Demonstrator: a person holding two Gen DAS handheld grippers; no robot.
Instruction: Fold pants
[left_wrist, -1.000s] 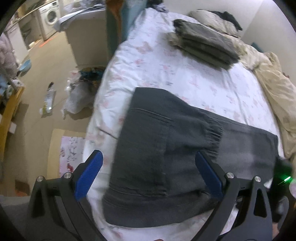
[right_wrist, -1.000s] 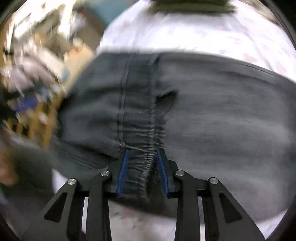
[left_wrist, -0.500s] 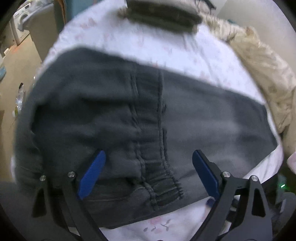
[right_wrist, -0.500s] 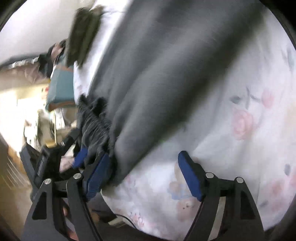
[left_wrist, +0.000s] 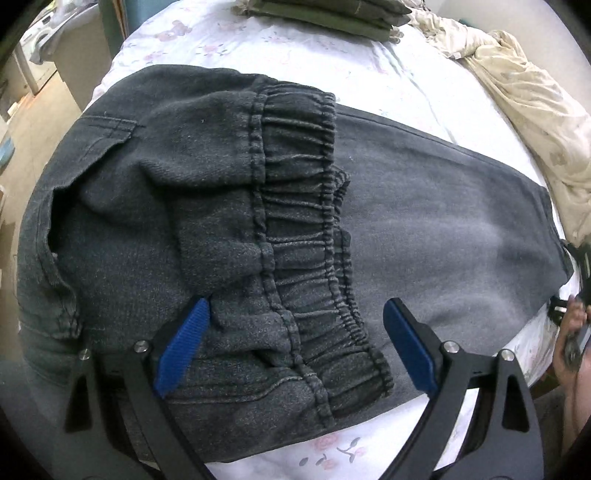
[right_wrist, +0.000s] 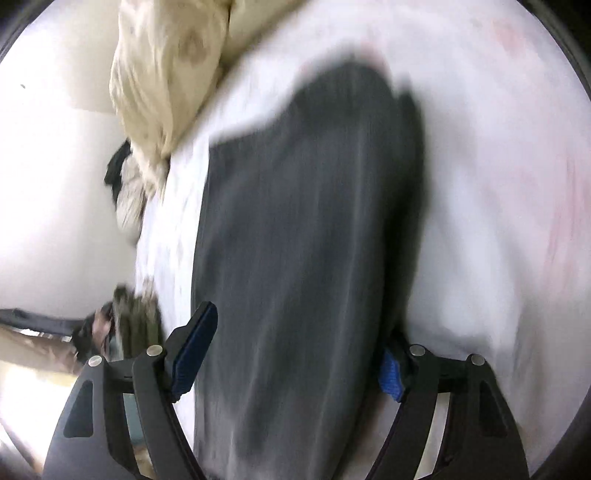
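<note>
Dark pants (left_wrist: 229, 206) half-folded on bed (left_wrist: 388, 74); both grippers, left (left_wrist: 295, 347) & right (right_wrist: 291, 354), jaws apart, empty. Next: pinch waistband (left_wrist: 306, 229) corners evenly, w/o bunching.

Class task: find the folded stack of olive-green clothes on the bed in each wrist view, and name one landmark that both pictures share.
Left wrist view: the folded stack of olive-green clothes lies at the top edge, centre, beyond the dark grey pants.
Right wrist view: a blurred olive-green bundle at lower left appears to be the same stack.
Shared landmark: the crumpled cream quilt, upper left in the right view.
</note>
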